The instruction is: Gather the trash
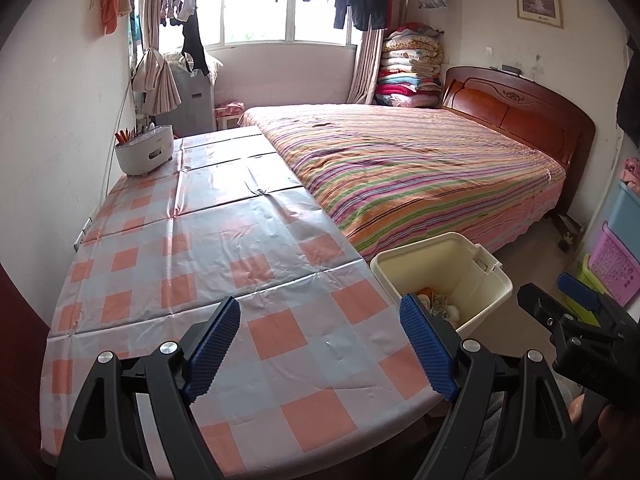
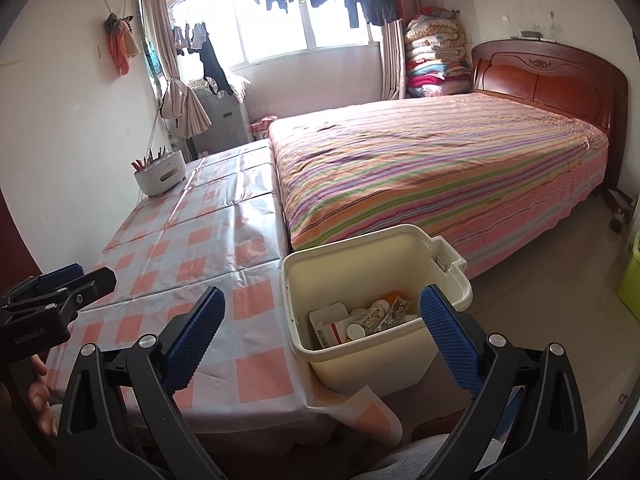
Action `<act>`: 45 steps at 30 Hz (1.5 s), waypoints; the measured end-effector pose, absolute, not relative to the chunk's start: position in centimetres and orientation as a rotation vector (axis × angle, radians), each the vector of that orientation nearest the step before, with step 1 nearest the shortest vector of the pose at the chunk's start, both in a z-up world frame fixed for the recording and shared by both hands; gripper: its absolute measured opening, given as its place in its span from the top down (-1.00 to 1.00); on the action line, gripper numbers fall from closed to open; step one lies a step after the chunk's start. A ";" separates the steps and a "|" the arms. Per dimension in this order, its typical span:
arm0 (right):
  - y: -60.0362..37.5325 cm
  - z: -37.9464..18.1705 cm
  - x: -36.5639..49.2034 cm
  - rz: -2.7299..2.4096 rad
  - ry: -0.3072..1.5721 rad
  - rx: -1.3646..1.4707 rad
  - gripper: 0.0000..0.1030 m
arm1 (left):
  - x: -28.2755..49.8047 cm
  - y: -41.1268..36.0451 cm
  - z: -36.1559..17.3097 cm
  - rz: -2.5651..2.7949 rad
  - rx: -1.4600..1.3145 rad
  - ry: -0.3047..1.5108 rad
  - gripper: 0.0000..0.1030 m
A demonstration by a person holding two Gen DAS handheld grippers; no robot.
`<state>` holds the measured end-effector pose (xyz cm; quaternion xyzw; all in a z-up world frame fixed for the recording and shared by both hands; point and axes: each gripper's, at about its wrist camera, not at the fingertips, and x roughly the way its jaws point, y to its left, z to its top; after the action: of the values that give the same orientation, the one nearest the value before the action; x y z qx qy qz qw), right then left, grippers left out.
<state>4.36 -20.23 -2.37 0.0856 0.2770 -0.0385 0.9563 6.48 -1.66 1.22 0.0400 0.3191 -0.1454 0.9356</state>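
Both grippers wide, holding nothing — bin with trash just beyond right gripper, right of left gripper — table bare.

Left claw open above checkered table; cream bin beside table, trash inside.

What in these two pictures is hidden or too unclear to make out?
- Cream plastic bin, left wrist view: the left gripper finger covers part of its trash.
- Same bin's base, right wrist view: cut off by the checked tablecloth corner and the right gripper.
- Small trash items: labels too small to read.
- White oval desk caddy: contents too small to identify.
- Table legs and floor underneath: hidden by the cloth.
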 end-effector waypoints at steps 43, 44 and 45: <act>-23.0 -3.8 4.8 -0.095 0.569 0.219 -0.87 | 7.4 -5.9 0.2 -0.339 0.153 0.722 -0.55; -23.1 -3.8 4.8 -0.094 0.569 0.220 -0.87 | 7.4 -6.1 0.1 -0.340 0.155 0.721 -0.55; -23.2 -3.9 4.8 -0.096 0.568 0.220 -0.87 | 7.4 -6.2 0.1 -0.340 0.157 0.719 -0.55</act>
<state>4.78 -23.20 -3.86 0.1083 0.2793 -0.0471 0.9529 7.36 -6.16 0.14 0.0762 0.3499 -0.1654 0.9189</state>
